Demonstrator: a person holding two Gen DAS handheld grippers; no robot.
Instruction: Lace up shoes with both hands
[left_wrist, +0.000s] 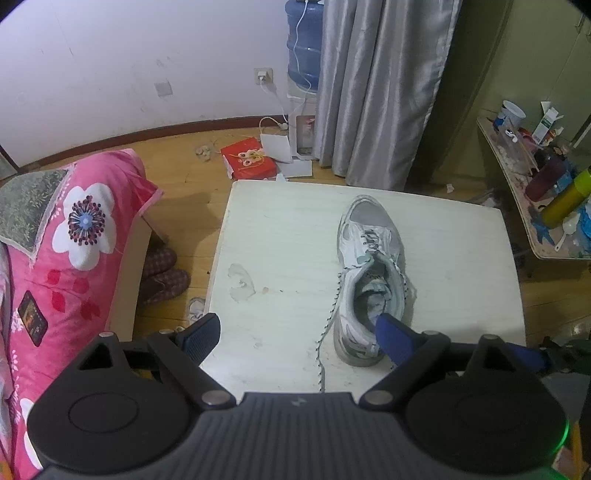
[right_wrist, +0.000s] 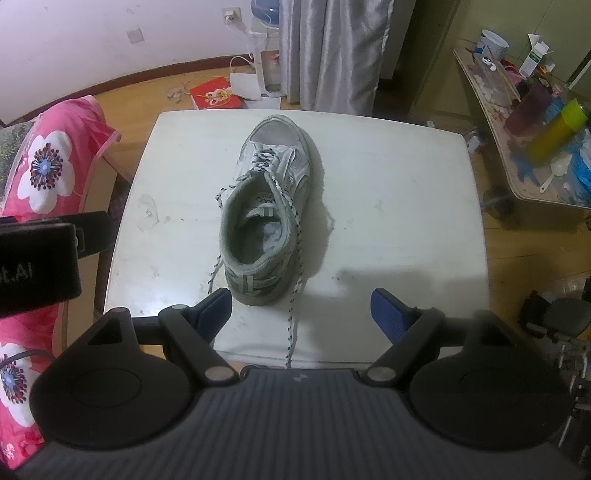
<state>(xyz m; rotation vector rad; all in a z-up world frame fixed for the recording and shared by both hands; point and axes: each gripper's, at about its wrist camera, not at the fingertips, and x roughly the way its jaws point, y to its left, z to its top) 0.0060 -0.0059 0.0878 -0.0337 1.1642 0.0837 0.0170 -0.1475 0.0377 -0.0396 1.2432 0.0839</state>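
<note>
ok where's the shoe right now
The shoe stands upright mid-table, heel toward both open grippers, loose laces trailing to the near edge.

A pink floral blanket (left_wrist: 81, 236) covers the bed on the left, with a dark phone (left_wrist: 32, 318) lying on it. Checked slippers (left_wrist: 162, 275) sit on the wooden floor beside the bed. By the far wall a red box (left_wrist: 248, 158) lies near some white papers (left_wrist: 282, 153), next to grey curtains (left_wrist: 376, 92) and a blue water jug (left_wrist: 303, 44). On the right, a cluttered side table (left_wrist: 517, 192) carries a yellow bottle (left_wrist: 567, 197) and a dark purple cup (left_wrist: 545, 177).
</note>
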